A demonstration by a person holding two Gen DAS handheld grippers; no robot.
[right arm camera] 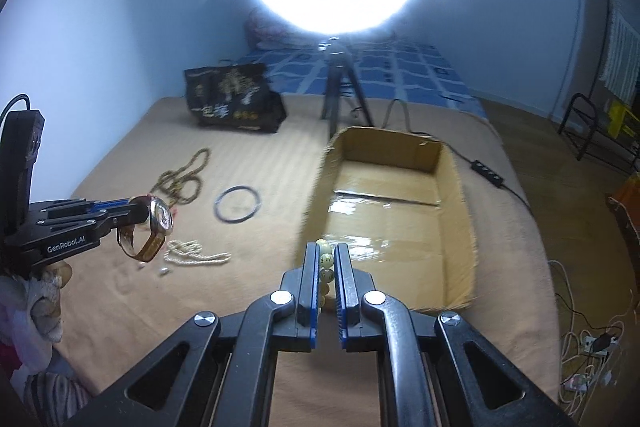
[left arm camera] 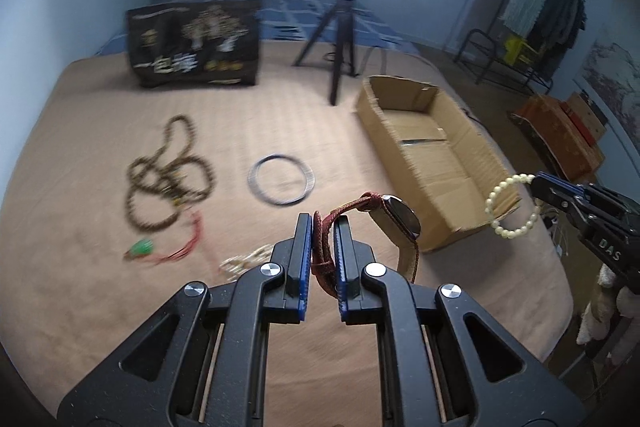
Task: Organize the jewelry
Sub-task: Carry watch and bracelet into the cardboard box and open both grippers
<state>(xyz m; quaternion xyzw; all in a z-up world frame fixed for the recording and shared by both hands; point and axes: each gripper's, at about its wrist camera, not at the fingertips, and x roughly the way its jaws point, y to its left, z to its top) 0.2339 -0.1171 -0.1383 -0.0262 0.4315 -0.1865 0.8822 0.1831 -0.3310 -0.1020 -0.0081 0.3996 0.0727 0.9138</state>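
Observation:
My left gripper (left arm camera: pixel 323 223) is shut on the red-brown strap of a wristwatch (left arm camera: pixel 394 217), held above the tan bed cover; it also shows in the right wrist view (right arm camera: pixel 154 223). My right gripper (right arm camera: pixel 328 253) is shut on a pale bead bracelet (right arm camera: pixel 325 261), which hangs as a ring in the left wrist view (left arm camera: pixel 514 205) near the front corner of the open cardboard box (left arm camera: pixel 424 163). The box (right arm camera: pixel 456 187) looks empty inside. A long brown bead necklace (left arm camera: pixel 168 175), a dark bangle (left arm camera: pixel 281 179) and a white pearl strand (right arm camera: pixel 196 255) lie on the cover.
A black printed bag (left arm camera: pixel 194 43) and a tripod (left arm camera: pixel 340 39) with a bright ring light stand at the back. A green pendant with a red tassel (left arm camera: pixel 160 249) lies by the necklace. A power strip (right arm camera: pixel 486 173) and cables lie right of the box.

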